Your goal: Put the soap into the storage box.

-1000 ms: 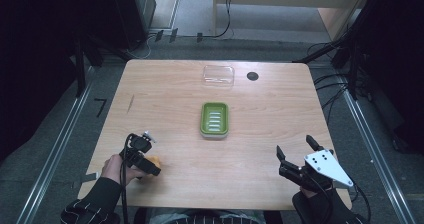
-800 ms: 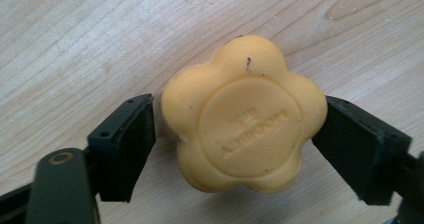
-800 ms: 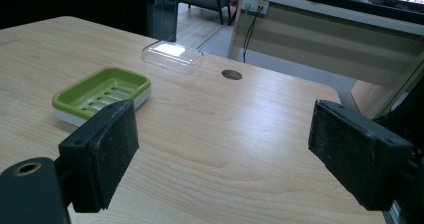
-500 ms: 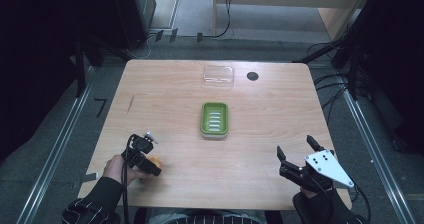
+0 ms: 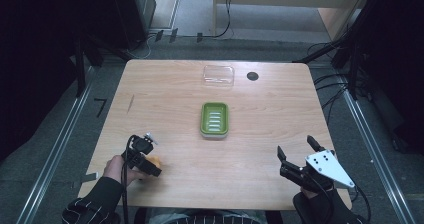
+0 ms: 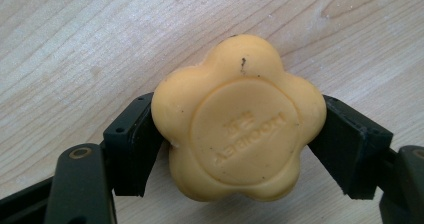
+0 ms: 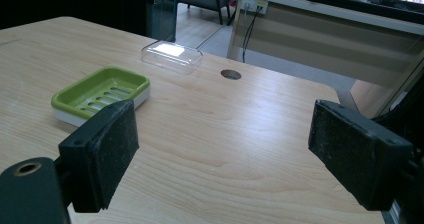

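Nothing has moved: left tool (image 6: 235,134) still clamps the yellow soap (image 6: 235,119); right tool (image 7: 225,154) gapes empty

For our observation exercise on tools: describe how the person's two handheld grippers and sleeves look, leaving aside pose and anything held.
Both grippers have black jaws with blocky rectangular pads. The right gripper carries a grey three-cornered plate with dark dots. The left gripper has a black body, a small silver part on top and a black cable trailing back. The sleeves are dark with thin white stripes.
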### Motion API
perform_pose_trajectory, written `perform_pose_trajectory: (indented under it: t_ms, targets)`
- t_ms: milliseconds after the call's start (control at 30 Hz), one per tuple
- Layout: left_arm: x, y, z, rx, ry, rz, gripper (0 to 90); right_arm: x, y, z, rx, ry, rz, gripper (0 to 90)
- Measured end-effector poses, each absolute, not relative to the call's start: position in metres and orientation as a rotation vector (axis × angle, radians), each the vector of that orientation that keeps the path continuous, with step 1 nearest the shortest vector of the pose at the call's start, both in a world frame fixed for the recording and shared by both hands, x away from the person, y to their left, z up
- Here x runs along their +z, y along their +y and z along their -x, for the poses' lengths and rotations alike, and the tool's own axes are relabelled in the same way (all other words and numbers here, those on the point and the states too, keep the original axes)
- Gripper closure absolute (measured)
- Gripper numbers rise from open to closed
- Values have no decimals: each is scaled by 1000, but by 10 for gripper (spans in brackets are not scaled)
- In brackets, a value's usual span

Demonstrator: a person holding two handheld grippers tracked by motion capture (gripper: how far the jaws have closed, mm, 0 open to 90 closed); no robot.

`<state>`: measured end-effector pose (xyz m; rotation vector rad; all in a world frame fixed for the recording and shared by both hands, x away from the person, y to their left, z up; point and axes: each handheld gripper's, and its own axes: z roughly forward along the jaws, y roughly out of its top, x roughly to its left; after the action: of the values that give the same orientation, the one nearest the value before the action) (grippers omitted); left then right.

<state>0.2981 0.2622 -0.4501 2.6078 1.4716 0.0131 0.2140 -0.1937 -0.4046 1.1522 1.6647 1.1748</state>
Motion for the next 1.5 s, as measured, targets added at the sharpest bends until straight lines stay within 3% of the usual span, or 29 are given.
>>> perform_pose_trajectory:
  t_ms: [867,1500]
  targets:
    - [-438,257,-297,22,1397,-2622,259,-405,-194,-215,1170,1673,-1146,131]
    - [-427,245,-316,45,1323,-2653,258,-405,-194,-215,1170,1673,-1145,131]
